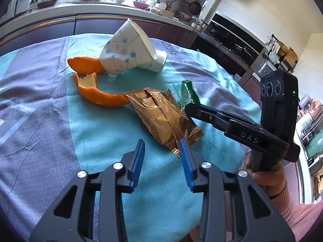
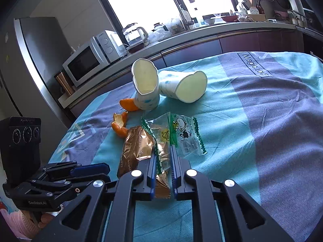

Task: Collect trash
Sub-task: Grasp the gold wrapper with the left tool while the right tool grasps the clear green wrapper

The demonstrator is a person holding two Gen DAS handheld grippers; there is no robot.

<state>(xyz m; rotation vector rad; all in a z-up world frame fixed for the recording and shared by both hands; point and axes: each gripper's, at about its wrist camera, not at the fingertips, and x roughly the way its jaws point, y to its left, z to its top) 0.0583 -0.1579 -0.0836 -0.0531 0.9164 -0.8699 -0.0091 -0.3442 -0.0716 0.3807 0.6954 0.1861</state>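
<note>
On the teal and grey cloth (image 1: pixel 40 111) lie a gold snack wrapper (image 1: pixel 159 117), clear green-edged wrappers (image 2: pixel 185 137), two orange peels (image 1: pixel 97 94) and two crushed paper cups (image 1: pixel 129 48). My left gripper (image 1: pixel 162 147) stands open just short of the gold wrapper, its right pad (image 1: pixel 183 151) at the wrapper's near corner. Nothing lies between its pads. My right gripper (image 2: pixel 163 161) is shut on a clear green-edged wrapper (image 2: pixel 161 141), with the gold wrapper (image 2: pixel 137 147) showing beneath and to the left. In the left wrist view the right gripper (image 1: pixel 188 109) reaches in from the right.
A kitchen counter runs behind the table with a microwave (image 2: pixel 84 64), a kettle (image 2: pixel 135 34) and a faucet (image 2: pixel 181 4). A fridge (image 2: pixel 30 50) stands at the left. A hand in a pink sleeve (image 1: pixel 266 175) holds the right gripper's handle.
</note>
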